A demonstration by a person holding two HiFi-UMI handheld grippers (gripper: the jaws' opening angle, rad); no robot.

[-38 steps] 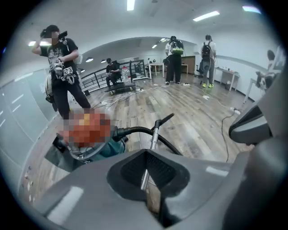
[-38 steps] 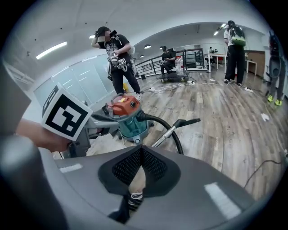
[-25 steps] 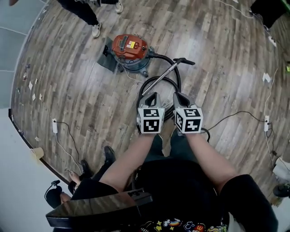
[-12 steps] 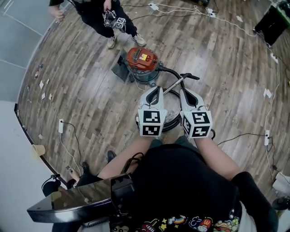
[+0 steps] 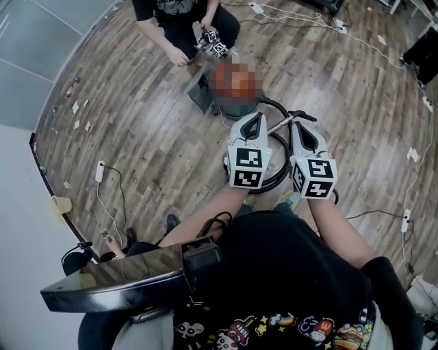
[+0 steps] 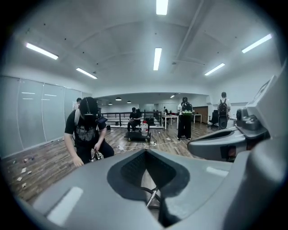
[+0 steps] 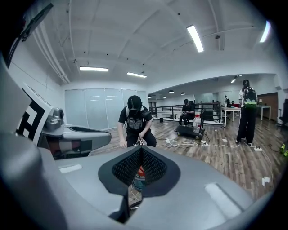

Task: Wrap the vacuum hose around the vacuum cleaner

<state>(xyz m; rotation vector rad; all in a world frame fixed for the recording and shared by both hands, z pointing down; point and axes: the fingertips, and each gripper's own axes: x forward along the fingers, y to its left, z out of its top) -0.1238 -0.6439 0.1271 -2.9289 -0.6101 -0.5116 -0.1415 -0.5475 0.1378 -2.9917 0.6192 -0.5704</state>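
Left gripper (image 5: 251,123) and right gripper (image 5: 302,131), each with jaws closed on nothing, are held side by side on the near side of the vacuum cleaner (image 5: 236,104). Below them the vacuum hose (image 5: 276,182) lies in a loose loop on the floor, unwrapped, with the wand (image 5: 281,126) across it. Beyond the vacuum cleaner a person (image 5: 179,15) crouches. The step appears to be the approach. The next move calls for opening the jaws and lowering onto the hose.
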